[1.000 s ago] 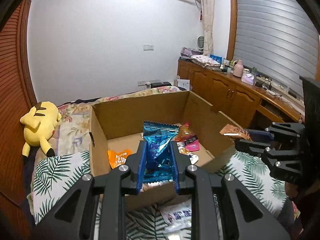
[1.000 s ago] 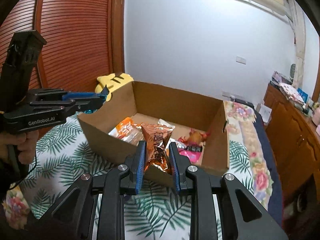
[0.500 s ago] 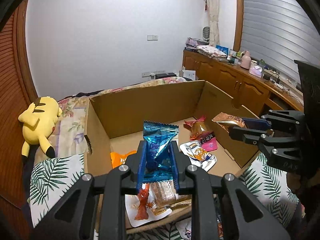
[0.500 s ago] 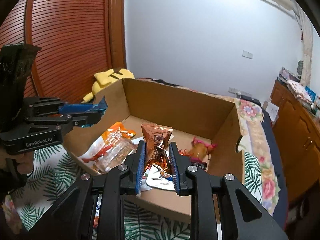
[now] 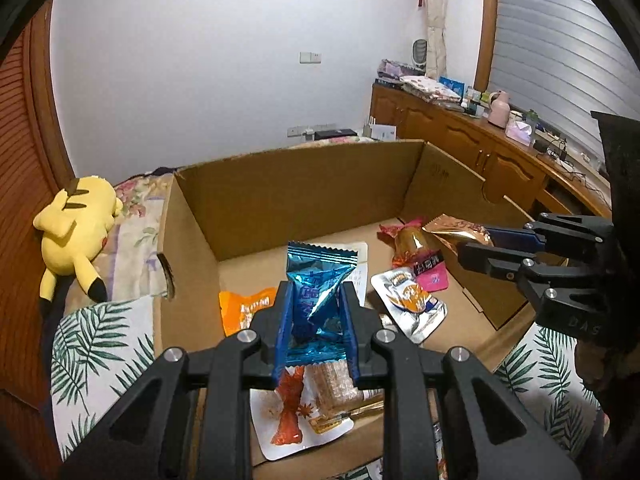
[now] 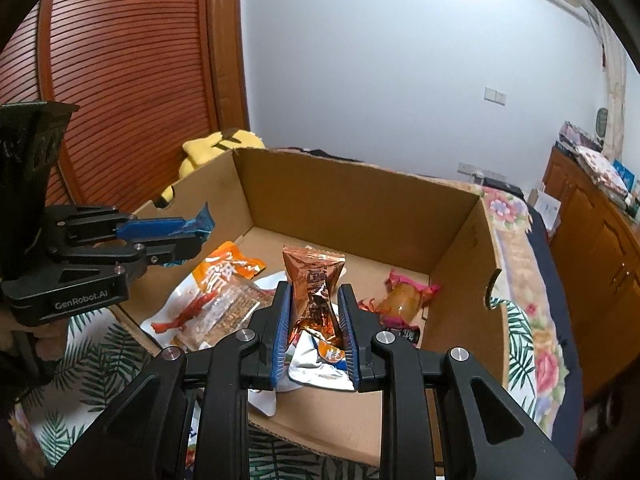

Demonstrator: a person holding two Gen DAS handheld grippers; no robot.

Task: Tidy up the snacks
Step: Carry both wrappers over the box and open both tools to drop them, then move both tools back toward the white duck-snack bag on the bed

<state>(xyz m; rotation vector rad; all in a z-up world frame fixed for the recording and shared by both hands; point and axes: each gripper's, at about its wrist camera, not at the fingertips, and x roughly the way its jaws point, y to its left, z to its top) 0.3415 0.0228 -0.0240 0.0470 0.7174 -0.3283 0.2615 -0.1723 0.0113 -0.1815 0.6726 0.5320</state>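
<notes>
1. Left gripper [image 5: 316, 312] is clamped tight on a blue foil snack packet [image 5: 316, 292], pads pressing both sides, packet upright above the near edge of the cardboard box [image 5: 304, 184].
2. Right gripper [image 6: 314, 320] has its pads squeezed onto a copper-orange foil packet [image 6: 314, 284], also hanging over the box's near edge.
3. The left wrist view catches the right gripper [image 5: 496, 246] side-on at the box's right wall, the copper packet [image 5: 456, 230] sticking out flat from its tips.
4. The right wrist view returns the favour: the left gripper [image 6: 176, 236] sits at the box's left wall, a sliver of blue foil [image 6: 202, 218] peeking from its tips.
5. On the box floor: an orange packet [image 5: 244, 308] toward the left wall, a clear-window packet with a red picture [image 5: 292, 412] at the near edge, a white-and-orange pouch [image 5: 412, 308] in the middle, and a pink-ended wrapped sweet [image 5: 412, 242] toward the right wall.
6. Only the left view shows the yellow plush toy [image 5: 76, 228] in full, lying on the bed beyond the box's left wall; the right view gives just its top [image 6: 220, 146] behind the far left corner.
7. Only the left view shows the wooden cabinets [image 5: 460, 140] under the shuttered window; only the right view shows the slatted wooden door [image 6: 132, 72].
</notes>
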